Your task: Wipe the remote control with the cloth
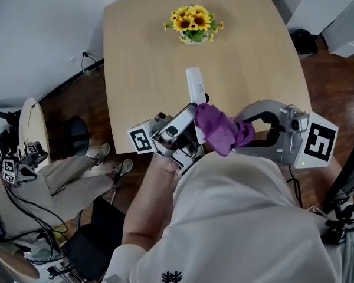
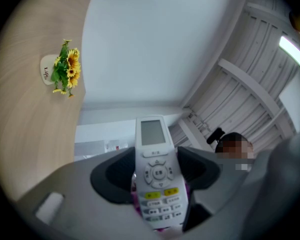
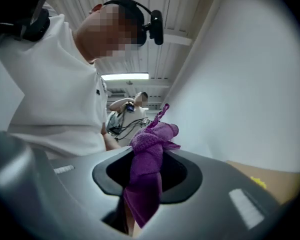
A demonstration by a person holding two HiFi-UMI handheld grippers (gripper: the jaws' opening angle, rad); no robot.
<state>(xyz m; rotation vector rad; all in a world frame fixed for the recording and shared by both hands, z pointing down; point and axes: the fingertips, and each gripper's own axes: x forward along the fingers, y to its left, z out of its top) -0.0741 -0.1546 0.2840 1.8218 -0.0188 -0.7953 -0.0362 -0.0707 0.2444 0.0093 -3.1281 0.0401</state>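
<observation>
Wiping step: judging from the pose, the wipe is under way, with the cloth [image 1: 221,128] meeting the remote control [image 1: 194,87] in the air above the near edge of the table [image 1: 141,52].
Left gripper: the left gripper [image 1: 189,122] is clamping narrow on the lower half of the remote control, one jaw on each long side. The buttons are facing its camera and the screen end is sticking out toward the flowers [image 1: 193,22].
Right gripper: the right gripper [image 1: 245,133] is pinching the cloth tight, with a bunched purple wad standing out past the jaws and a tail hanging below.
Contact: the wad is lying over the remote control close to the left jaws. Purple is showing behind the button end in the left gripper view, so the cloth is probably touching the back or side there.
Slip risk: a hard push from the cloth could be levering the smooth body out of its two-sided grip, and it would be dropping onto the table edge or the floor [image 1: 324,87].
Cloth risk: dragging along the body could be pulling the cloth out of the pinch, since only a fold is sitting between the jaws.
Coverage risk: the left jaws are covering part of the sides, so that strip is likely going unwiped without a regrip.
Button risk: pressure on the face could be pressing keys.
</observation>
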